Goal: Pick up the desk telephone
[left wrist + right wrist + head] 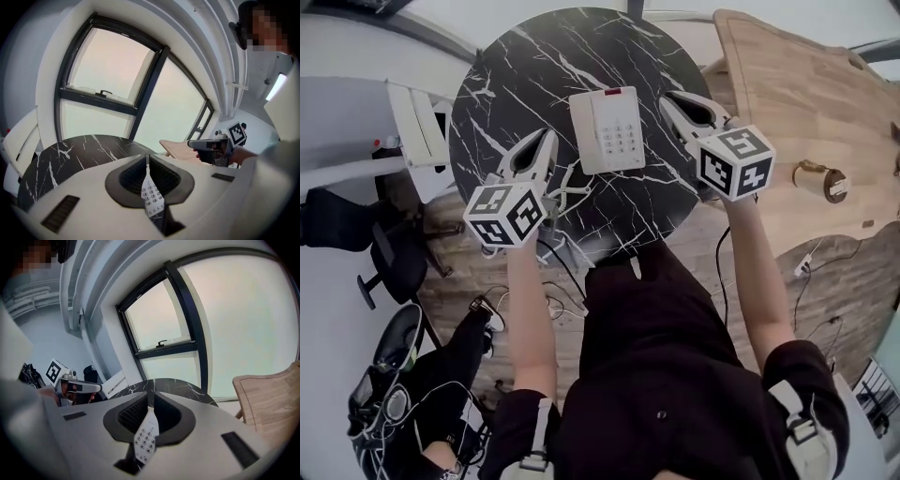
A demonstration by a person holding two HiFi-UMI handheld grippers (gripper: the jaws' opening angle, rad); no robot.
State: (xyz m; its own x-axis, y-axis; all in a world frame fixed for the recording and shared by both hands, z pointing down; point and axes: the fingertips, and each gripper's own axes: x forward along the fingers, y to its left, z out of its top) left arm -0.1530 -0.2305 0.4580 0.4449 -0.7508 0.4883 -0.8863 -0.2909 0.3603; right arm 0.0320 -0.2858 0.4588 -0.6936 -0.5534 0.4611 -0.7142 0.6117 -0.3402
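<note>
A white desk telephone [607, 129] with a grey keypad lies flat in the middle of a round black marble table [516, 75]. My left gripper [546, 142] hovers just left of it, jaws shut and holding nothing. My right gripper [671, 101] hovers just right of it, also shut and bare. In the left gripper view the closed jaws [147, 161] leave a slit that shows the telephone's keypad [152, 197], with the right gripper [206, 145] beyond. The right gripper view shows the same keypad [145, 439] below its closed jaws [151, 399], and the left gripper [79, 387] opposite.
The phone's coiled cord [567, 192] runs off the table's near edge. A wooden table [797, 103] with a small round object [823, 182] stands at the right. A white shelf unit [417, 122] and a black chair [389, 258] are at the left. Cables lie on the floor.
</note>
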